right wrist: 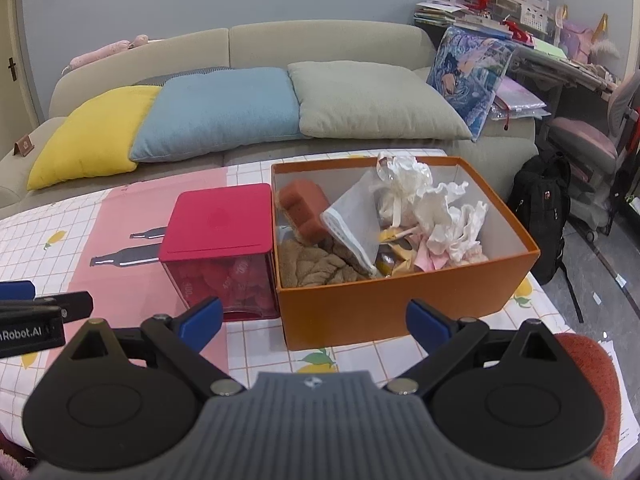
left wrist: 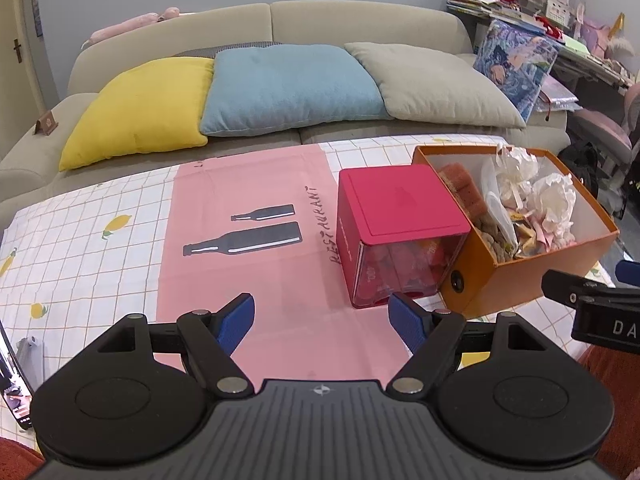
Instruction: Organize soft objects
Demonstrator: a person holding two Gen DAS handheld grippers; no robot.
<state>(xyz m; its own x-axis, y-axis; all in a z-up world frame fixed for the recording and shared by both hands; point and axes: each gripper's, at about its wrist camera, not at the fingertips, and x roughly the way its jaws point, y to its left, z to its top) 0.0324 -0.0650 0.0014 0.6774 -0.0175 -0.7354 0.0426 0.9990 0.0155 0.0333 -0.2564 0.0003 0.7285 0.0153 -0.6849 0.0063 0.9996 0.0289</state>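
Note:
An orange box (right wrist: 360,312) (left wrist: 520,280) stands on the table, filled with soft things: a brown sponge (right wrist: 304,204), a brown fuzzy cloth (right wrist: 312,266), a clear zip bag (right wrist: 352,220) and crumpled white fabric (right wrist: 444,208). Beside it on the left sits a red-lidded clear container (right wrist: 222,224) (left wrist: 394,204) with red items inside. My left gripper (left wrist: 322,320) is open over the pink mat, empty. My right gripper (right wrist: 316,316) is open in front of the orange box, empty.
A pink mat (left wrist: 248,208) with bottle prints lies on the checked tablecloth (left wrist: 80,240). Behind the table is a beige sofa (left wrist: 360,20) with yellow, blue and grey cushions. A phone (left wrist: 12,384) stands at the left edge. A black backpack (right wrist: 540,208) sits on the floor.

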